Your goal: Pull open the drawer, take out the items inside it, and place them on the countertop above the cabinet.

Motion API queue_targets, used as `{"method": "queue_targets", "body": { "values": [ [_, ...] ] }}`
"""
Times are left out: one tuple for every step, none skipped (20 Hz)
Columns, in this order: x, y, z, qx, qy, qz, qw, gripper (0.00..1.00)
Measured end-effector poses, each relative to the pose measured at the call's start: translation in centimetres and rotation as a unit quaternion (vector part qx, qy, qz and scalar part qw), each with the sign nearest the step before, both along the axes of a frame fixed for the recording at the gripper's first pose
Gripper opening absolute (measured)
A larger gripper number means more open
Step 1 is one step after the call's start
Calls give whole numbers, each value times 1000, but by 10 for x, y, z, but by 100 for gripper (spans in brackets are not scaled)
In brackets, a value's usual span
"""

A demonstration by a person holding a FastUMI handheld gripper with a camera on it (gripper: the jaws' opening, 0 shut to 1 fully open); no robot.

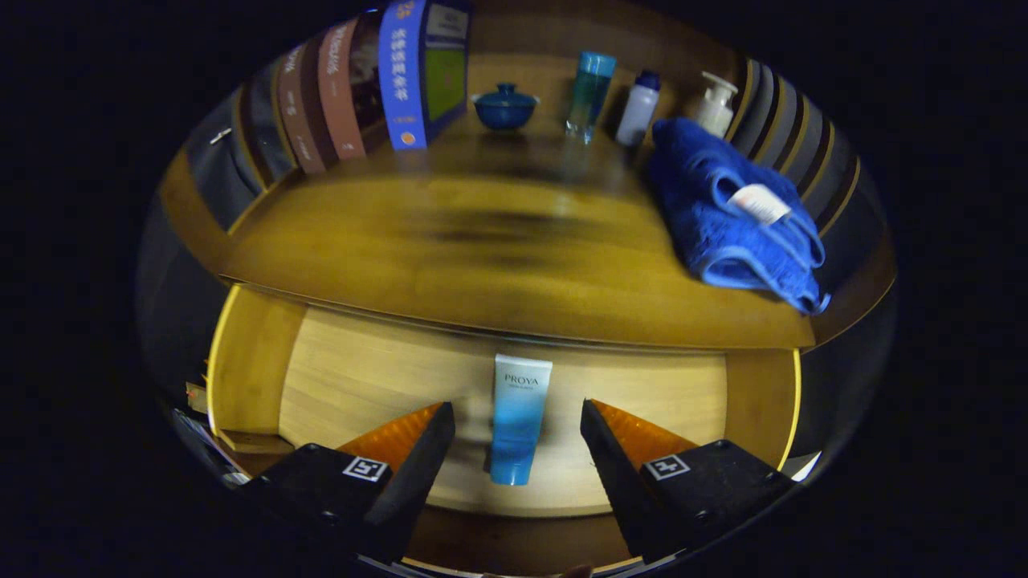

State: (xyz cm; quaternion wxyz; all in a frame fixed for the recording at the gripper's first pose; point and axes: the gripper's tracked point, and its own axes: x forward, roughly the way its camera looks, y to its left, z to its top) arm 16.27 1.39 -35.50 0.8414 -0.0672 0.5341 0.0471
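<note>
Drawer open, tube lying inside between my gripper fingers, spread wide, not touching. I lower straight, centre on tube body, close gently, then lift to countertop.

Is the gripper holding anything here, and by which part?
Nothing is held. The gripper is open, its fingers apart on either side of the tube lying in the drawer.
</note>
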Motion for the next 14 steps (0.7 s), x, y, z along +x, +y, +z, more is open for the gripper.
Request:
{"method": "queue_targets", "body": {
  "values": [
    [-1,-3,-9,-7,8,-3,1000,100],
    [-4,-4,-18,-10,20,-8,1000,100],
    [-5,-4,-25,-7,37,-13,999,100],
    [-7,-4,-33,2,47,-14,999,95],
    [-9,-3,-39,4,57,-11,998,91],
    [-9,-4,-43,-3,62,-16,998,87],
    [-10,-2,-45,-2,67,-19,998,83],
    [-10,0,-49,6,73,-21,997,79],
    [-13,2,-49,18,80,-26,996,75],
    [-22,2,-42,20,98,-33,994,66],
    [-17,3,-52,20,93,-29,995,57],
    [-17,0,-38,15,88,-16,996,48],
    [-16,1,-44,11,80,-10,997,40],
    [-13,3,-35,22,72,-10,997,31]
  ]
}}
